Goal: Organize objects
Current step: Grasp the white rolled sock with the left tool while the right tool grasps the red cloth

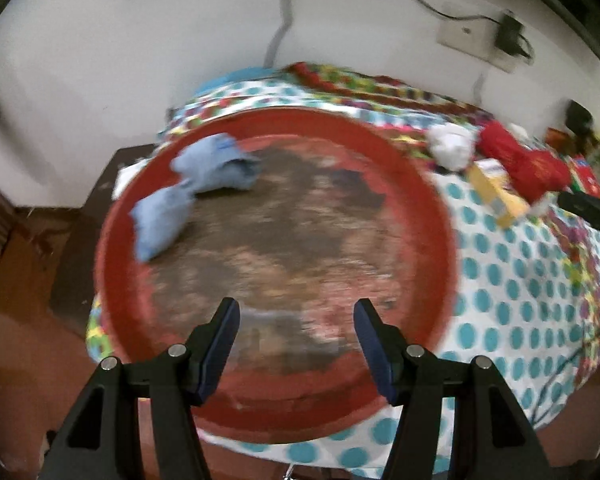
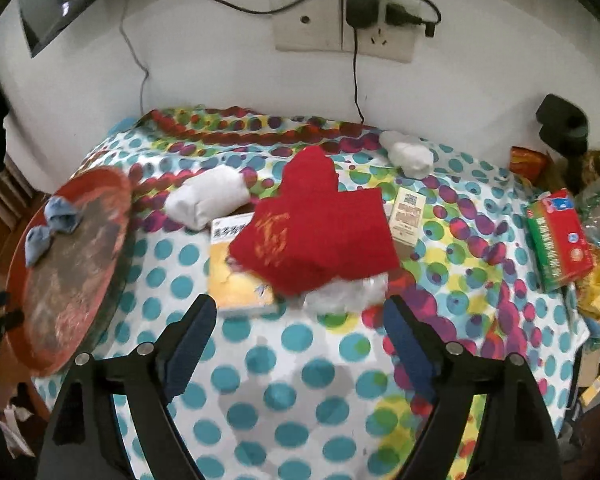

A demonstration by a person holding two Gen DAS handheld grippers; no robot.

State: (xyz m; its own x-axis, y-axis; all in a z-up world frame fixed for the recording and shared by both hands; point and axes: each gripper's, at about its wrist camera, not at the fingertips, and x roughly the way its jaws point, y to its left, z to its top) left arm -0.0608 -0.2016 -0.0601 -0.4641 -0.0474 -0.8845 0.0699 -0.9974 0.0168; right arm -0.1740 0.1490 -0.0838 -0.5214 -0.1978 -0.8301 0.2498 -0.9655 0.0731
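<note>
Right gripper (image 2: 298, 320) wide and empty just short of the red cloth (image 2: 320, 232) draped over the yellow box (image 2: 236, 276) mid-table; soft, light, probably bunches, so pinch a thick fold; left gripper (image 1: 296, 336) open, empty over the red tray (image 1: 428, 184).

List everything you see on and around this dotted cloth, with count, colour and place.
tray: one, red, left edge of cloth
blue socks: one bundle, light blue, on tray
red cloth: one, red, centre, over boxes
white bundles: two, white, one left of red cloth, one near the wall
yellow box: one, partly under red cloth
beige box: one, right of red cloth
green-red box: one, right edge
wall socket: with black charger
left hand-held gripper: open, over tray
right hand-held gripper: open, empty
</note>
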